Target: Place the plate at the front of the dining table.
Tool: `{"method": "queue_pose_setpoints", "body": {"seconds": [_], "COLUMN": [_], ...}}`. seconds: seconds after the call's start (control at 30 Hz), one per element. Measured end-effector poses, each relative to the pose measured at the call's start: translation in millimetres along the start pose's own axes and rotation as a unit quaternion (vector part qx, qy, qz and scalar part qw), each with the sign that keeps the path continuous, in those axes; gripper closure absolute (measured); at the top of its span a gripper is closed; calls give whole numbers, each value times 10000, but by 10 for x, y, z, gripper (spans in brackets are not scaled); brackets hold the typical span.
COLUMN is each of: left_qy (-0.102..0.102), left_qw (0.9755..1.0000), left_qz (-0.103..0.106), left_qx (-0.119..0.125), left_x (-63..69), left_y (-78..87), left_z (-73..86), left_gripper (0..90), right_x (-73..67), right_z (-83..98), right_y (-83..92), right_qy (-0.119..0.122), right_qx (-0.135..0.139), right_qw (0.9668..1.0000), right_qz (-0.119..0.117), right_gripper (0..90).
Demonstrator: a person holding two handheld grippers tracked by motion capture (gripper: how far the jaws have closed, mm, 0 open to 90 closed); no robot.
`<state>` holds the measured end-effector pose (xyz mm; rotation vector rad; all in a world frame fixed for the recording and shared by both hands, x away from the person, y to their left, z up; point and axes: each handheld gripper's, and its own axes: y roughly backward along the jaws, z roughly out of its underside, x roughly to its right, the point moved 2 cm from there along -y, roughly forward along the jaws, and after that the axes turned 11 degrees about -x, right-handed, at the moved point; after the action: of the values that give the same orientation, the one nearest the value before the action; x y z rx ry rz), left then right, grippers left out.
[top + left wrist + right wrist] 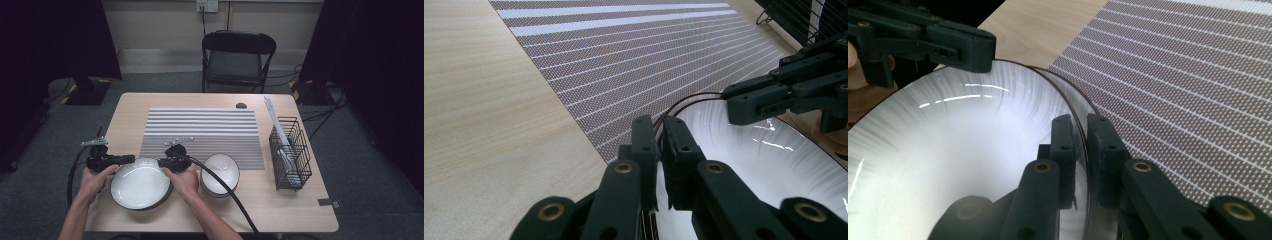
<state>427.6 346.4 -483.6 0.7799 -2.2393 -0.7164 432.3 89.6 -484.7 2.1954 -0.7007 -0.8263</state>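
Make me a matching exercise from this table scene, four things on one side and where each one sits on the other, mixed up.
1. plate
2. bowls
3. rack
4. chair

a. behind the table
b. at the table's right side
c. held by its rim between both grippers
d. stacked just right of the plate

Pairs: 1-c, 2-d, 3-b, 4-a

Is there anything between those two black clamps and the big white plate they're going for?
Nothing visible. The left hand-held gripper and the right hand-held gripper are each already shut on the rim of the large white plate, on opposite sides. The smaller bowl sits apart to the right, the striped mat just beyond.
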Motion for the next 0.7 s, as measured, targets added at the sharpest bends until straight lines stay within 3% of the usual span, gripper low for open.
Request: {"method": "queue_pose_setpoints", "body": {"seconds": [0.17,0.7], "left_qy": [-25,13], "left_qw": [10000,10000], "left_qz": [-24,-52], "left_qx": [6,54], "left_x": [2,4], "left_y": [-2,1], "left_z": [-9,-27], "left_gripper": [848,842], "right_x": [27,40], "right_z": [-2,-13], "right_y": [-6,17], "right_qy": [29,84], "right_qx": [-31,159], "right_qw": [9999,9998], "right_qz": [-95,-94], "right_gripper": [833,853]}}
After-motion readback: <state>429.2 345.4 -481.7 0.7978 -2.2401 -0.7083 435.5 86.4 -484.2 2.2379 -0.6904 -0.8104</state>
